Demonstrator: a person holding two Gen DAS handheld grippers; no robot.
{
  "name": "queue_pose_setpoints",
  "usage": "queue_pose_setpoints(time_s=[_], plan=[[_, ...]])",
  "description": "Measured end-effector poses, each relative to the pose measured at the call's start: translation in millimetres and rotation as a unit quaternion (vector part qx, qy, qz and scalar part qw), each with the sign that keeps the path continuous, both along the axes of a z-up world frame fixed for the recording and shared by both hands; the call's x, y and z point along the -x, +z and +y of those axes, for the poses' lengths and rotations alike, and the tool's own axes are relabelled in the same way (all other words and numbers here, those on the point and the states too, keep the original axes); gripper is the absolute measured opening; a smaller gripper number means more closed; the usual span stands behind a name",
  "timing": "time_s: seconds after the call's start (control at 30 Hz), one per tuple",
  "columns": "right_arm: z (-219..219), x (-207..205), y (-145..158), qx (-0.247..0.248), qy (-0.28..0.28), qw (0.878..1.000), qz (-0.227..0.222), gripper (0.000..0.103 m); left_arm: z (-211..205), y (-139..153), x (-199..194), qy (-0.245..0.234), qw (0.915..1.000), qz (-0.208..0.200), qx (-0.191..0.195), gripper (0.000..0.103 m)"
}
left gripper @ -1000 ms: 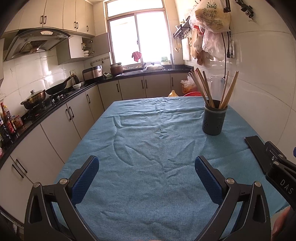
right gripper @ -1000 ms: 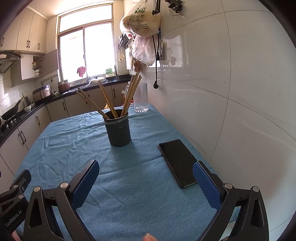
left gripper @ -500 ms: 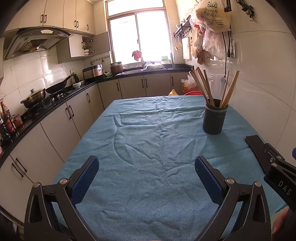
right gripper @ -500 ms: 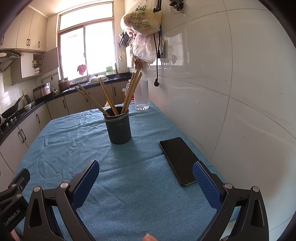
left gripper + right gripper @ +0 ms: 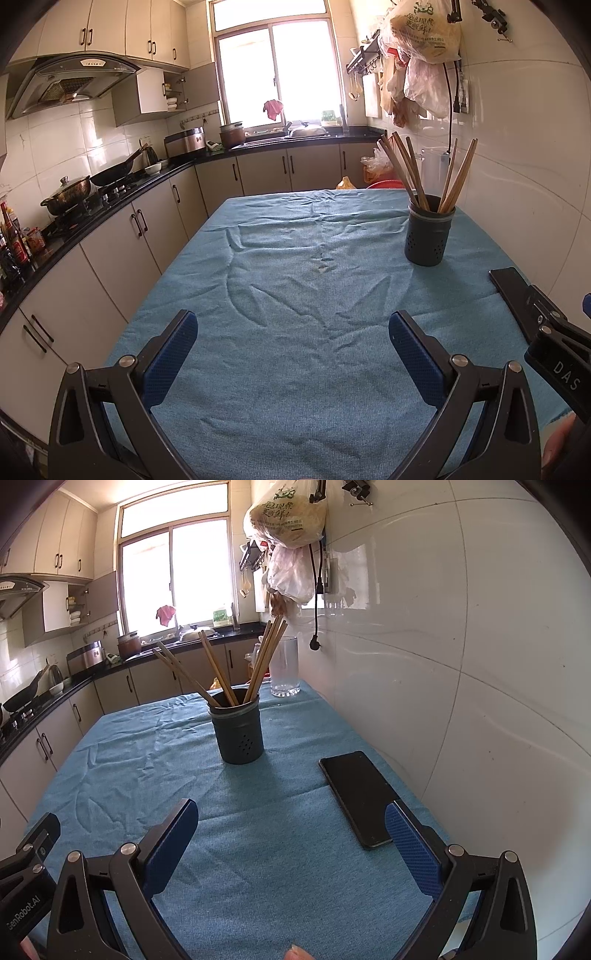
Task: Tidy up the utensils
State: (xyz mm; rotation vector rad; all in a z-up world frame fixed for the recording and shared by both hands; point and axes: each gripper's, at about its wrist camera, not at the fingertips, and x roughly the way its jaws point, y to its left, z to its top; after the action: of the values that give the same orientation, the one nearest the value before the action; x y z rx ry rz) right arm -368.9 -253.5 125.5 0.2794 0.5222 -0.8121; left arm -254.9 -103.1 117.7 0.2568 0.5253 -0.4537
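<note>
Change since earlier: both my views have drawn back a little from the holder, which sits slightly farther up the frame than a second ago; nothing on the desk itself has shifted.
Left gripper (image 5: 293,345): spread wide, nothing between its blue pads, hovering over bare cloth at the near end of the desk (image 5: 295,369).
Right gripper (image 5: 291,834): also spread wide and empty, low over the cloth, with its right finger just beside the near end of the phone (image 5: 356,797).
Chopsticks (image 5: 218,672): all standing in the utensil holder (image 5: 240,734), leaning out in loose fans, some left, some right; I see none lying loose on the cloth.
Holder position: upright on the desk's far right part, near the tiled wall, well apart from both grippers; a clear glass (image 5: 283,666) stands behind it.
How the chopsticks should handle: I judge them light, stiff, thin wooden sticks, smooth enough to roll or pivot between flat pads.
Where to take hold: I would pinch one stick on the exposed upper shaft, above the rim, across its width, and lift along its lean.
How the holder should handle: it looks like a light perforated cup, top-heavy with the sticks, so likely to tip if dragged sideways.
Task state: by my reading, the utensils already sit gathered.
</note>
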Motion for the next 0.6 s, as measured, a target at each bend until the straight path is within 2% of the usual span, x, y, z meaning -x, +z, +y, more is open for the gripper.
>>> queue_pose_setpoints(time_s=[0.6], plan=[[1.1,-3.0,-3.5,-0.001,0.004,1.000,0.005,0.103,2.4,-3.8,-2.2,0.002,1.0000,0.005,0.001,0.103]])
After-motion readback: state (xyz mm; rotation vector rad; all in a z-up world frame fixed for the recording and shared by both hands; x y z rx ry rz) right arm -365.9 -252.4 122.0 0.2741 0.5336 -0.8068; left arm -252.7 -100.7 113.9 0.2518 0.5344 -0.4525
